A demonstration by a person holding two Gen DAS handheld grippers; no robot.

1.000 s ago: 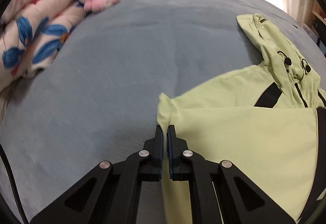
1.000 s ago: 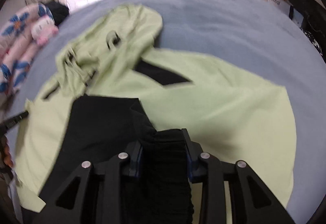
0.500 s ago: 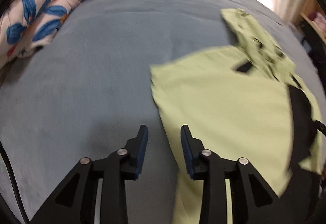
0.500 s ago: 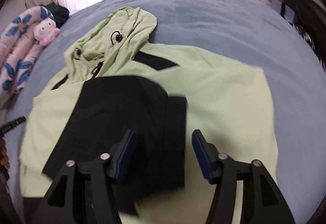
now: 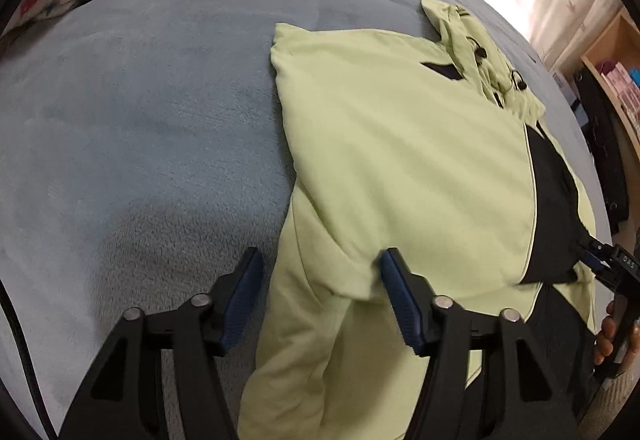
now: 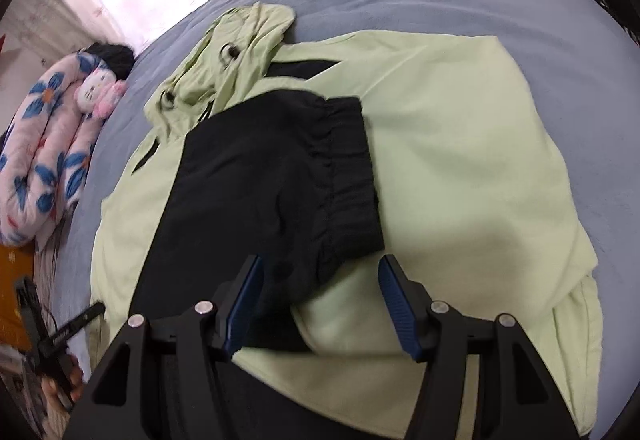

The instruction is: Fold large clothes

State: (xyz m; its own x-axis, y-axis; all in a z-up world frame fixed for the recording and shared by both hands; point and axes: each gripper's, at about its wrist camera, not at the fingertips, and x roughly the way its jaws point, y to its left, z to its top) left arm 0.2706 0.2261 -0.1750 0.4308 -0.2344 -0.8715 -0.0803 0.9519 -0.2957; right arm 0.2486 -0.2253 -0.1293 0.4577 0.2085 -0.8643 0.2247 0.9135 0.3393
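A light green hooded jacket [image 5: 400, 159] [image 6: 460, 159] lies flat on the grey-blue bed [image 5: 140, 119]. Its black sleeve [image 6: 260, 179] is folded across the body, the gathered cuff [image 6: 348, 179] pointing to the right. The hood [image 6: 240, 51] is crumpled at the far end. My left gripper [image 5: 320, 256] is open above the jacket's left edge, where a green fold lies below and between the fingers, untouched. My right gripper [image 6: 320, 260] is open just short of the black cuff and holds nothing.
A floral quilt [image 6: 48, 159] and a pink-and-white plush toy [image 6: 100, 91] lie at the bed's far left. Curtains hang behind the bed. A shelf [image 5: 616, 79] stands to the right. A person's hand [image 5: 604, 336] holds the other gripper at the edge.
Both grippers opened. The left let go of the green edge, the right let go of the black cuff, and both drew back. The sleeve now rests across the jacket.
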